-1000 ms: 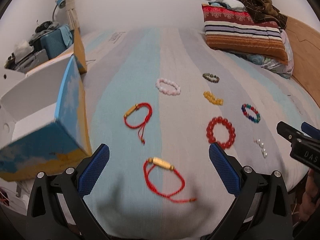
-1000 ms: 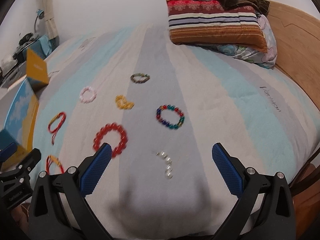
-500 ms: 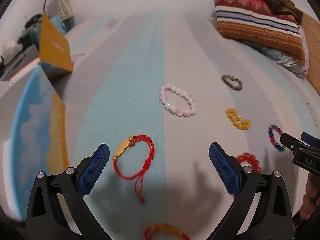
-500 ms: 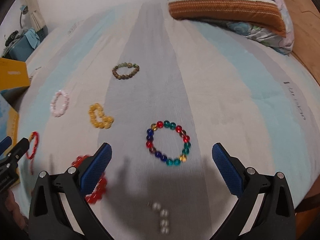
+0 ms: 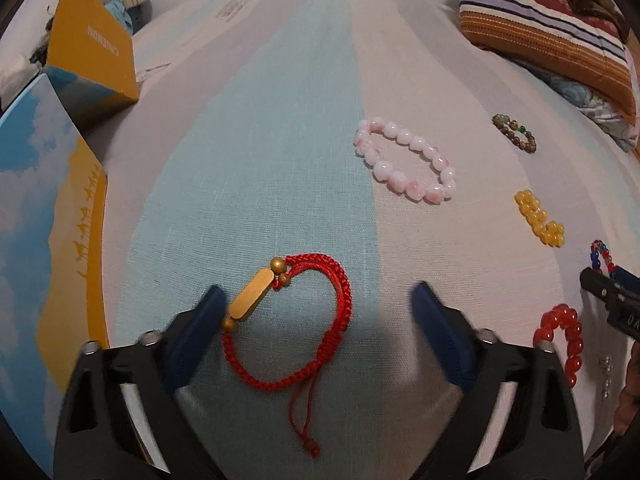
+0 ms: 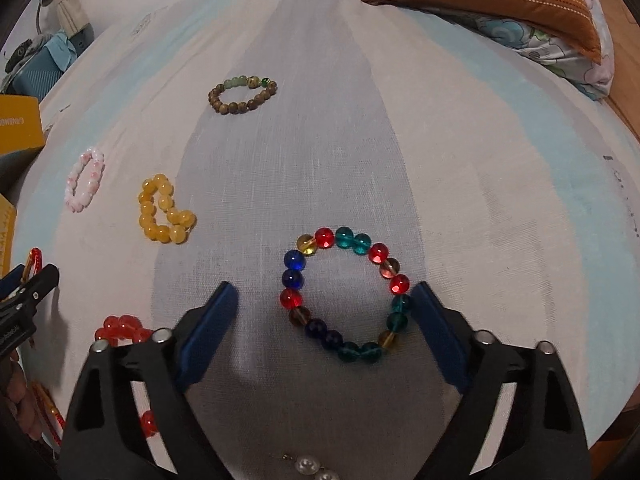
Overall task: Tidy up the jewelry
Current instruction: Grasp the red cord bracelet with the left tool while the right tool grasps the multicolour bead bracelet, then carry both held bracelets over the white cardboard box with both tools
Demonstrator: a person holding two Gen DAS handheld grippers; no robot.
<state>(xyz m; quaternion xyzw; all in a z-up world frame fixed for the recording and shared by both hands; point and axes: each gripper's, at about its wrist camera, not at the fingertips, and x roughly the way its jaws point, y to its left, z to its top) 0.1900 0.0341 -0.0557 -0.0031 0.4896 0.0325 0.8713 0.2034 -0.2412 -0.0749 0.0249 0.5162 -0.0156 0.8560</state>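
Observation:
My left gripper [image 5: 320, 312] is open, low over the bed, with a red cord bracelet [image 5: 296, 320] with a gold bar lying between its blue fingers [image 5: 204, 320]. My right gripper [image 6: 324, 308] is open around a multicoloured glass bead bracelet [image 6: 344, 292] lying flat. Other bracelets lie on the striped sheet: pink [image 5: 404, 166], yellow [image 6: 164, 210], brown-green [image 6: 242, 94] and red bead [image 5: 564, 340]. Pearls [image 6: 308, 466] lie at the bottom edge of the right wrist view.
A blue and yellow box [image 5: 44, 216] stands at the left by an orange box [image 5: 90, 44]. Striped pillows [image 5: 544, 28] lie at the far right of the bed. A wooden bed frame [image 6: 628, 100] runs along the right.
Both grippers have moved forward and down toward the bed. The left now straddles the red cord bracelet, the right straddles the multicoloured bracelet. Both stay open.

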